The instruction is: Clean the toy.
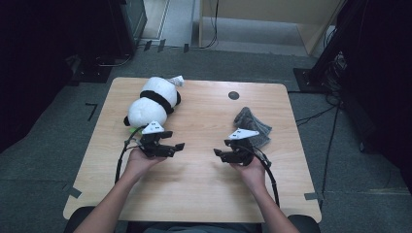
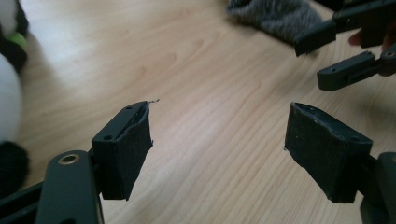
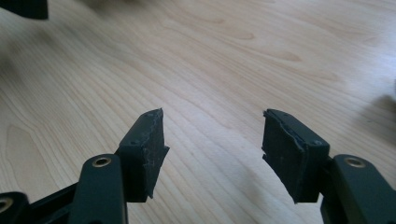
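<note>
Two grippers hover low over the pale wooden tabletop (image 1: 199, 189), tips pointed toward each other across a bare stretch of wood. The left gripper (image 1: 179, 147) has its fingers (image 2: 126, 149) spread wide with nothing but wood grain between them; the right gripper (image 1: 218, 153) also has its fingers (image 3: 147, 149) apart and empty.

Nearest the left gripper, at about eleven o'clock from it, lies a plush panda (image 1: 151, 101). It lies on its side, its length running from the near left toward the far right of the tabletop. Its body is white and rounded, crossed by a broad black band around the middle, with small black patches at the near end and at the far side. A white tag sticks out at its far end, and a bit of bright green shows at the near end, close to the gripper's grey plate. In the left gripper view the panda (image 2: 10, 102) sits at the left edge, white and black fur with that green spot.

Just beyond the right gripper, at about one o'clock from it, a crumpled grey cloth (image 1: 252, 124) rests near the right side of the tabletop.
</note>
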A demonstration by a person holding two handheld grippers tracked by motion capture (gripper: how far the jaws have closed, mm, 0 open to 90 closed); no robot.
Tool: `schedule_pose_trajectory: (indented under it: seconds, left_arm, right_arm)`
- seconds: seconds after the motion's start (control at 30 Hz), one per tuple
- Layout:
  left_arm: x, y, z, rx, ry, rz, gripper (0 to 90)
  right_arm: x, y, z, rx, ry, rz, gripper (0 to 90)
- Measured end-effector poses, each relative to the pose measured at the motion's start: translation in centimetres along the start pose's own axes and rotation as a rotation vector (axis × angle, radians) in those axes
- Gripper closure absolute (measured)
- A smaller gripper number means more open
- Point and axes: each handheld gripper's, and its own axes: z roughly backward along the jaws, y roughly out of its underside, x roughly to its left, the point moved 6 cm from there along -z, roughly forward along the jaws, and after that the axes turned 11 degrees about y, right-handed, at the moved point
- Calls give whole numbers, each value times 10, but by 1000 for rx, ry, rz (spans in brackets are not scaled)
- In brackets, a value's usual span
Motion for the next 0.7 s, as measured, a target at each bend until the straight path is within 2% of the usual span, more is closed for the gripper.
schedule_pose_trajectory:
  seconds: [0.07, 0.1, 0.2, 0.3, 0.4, 0.47, 0.63, 0.7]
  left_arm:
    - [-2, 5, -6, 18, 7, 1, 232]
    - [-2, 7, -10, 36, 1, -5, 232]
    - [-3, 13, -18, 47, 7, -1, 236]
    - [-2, 21, -27, 98, -8, -29, 238]
    - [-1, 26, -34, 127, -11, -28, 238]
    - [-1, 29, -37, 147, -15, -38, 238]
    - [-6, 30, -42, 154, -20, -80, 237]
    - [-6, 30, -42, 154, -20, -84, 236]
  right_arm:
    - [5, 3, -6, 12, 5, 21, 402]
    - [7, 4, -7, 17, 3, 19, 403]
    - [12, 10, -13, 42, -4, 12, 411]
    - [15, 15, -20, 63, -2, 20, 424]
    - [17, 19, -24, 67, 1, 21, 427]
    - [18, 20, -26, 53, 13, 36, 434]
    - [20, 20, -29, 7, 22, 39, 391]
    - [23, 21, -31, -14, 25, 55, 376]
